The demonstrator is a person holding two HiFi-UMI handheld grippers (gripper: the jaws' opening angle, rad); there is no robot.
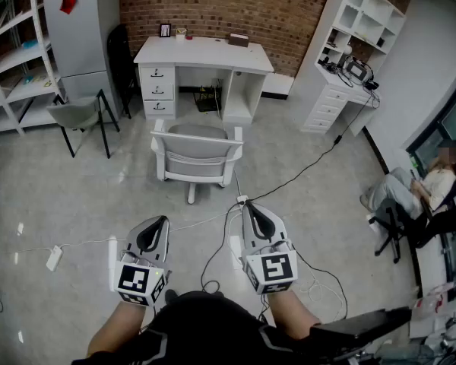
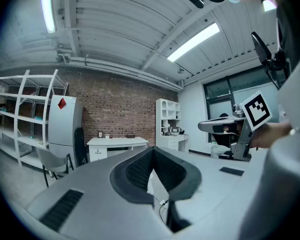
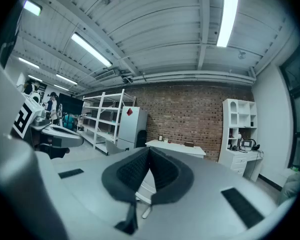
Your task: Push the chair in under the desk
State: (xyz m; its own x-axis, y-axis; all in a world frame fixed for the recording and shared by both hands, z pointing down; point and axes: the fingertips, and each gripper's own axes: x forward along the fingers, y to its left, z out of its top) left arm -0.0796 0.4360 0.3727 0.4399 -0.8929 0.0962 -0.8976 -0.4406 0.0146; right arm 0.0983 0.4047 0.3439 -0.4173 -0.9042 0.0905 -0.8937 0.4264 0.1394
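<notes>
At the far left, white open shelving [image 1: 11, 59] is seen against the wall. A grey refrigerator [image 1: 80, 29] marked with a red diamond is set beside it, and a grey side chair [image 1: 80, 115] on black legs in front of that. Nearer the camera, a white power strip [image 1: 54, 258] is laid on the floor [image 1: 83, 196]. The left tongs [image 1: 159, 223] are held low in the foreground; in the left gripper view their jaws are seen closed together with nothing between them.

In the middle, the white counter [image 1: 205, 53] is set against the brick wall [image 1: 213, 6], with drawers on its left side. A small picture frame and a dark box are carried on its top. The white chair [image 1: 195, 152] with a grey seat is placed on the floor just in front of the counter's kneehole, not under it. Its back is turned to the camera, and it is well apart from both tongs.

The right tongs [image 1: 251, 210] are held just right of the left pair, above a cable [image 1: 289, 177] on the floor; their jaws too are pressed together on nothing. Further right a white cabinet [image 1: 353, 44] with arched shelves is seen, and at the far right a person [image 1: 422, 188] is seated.
</notes>
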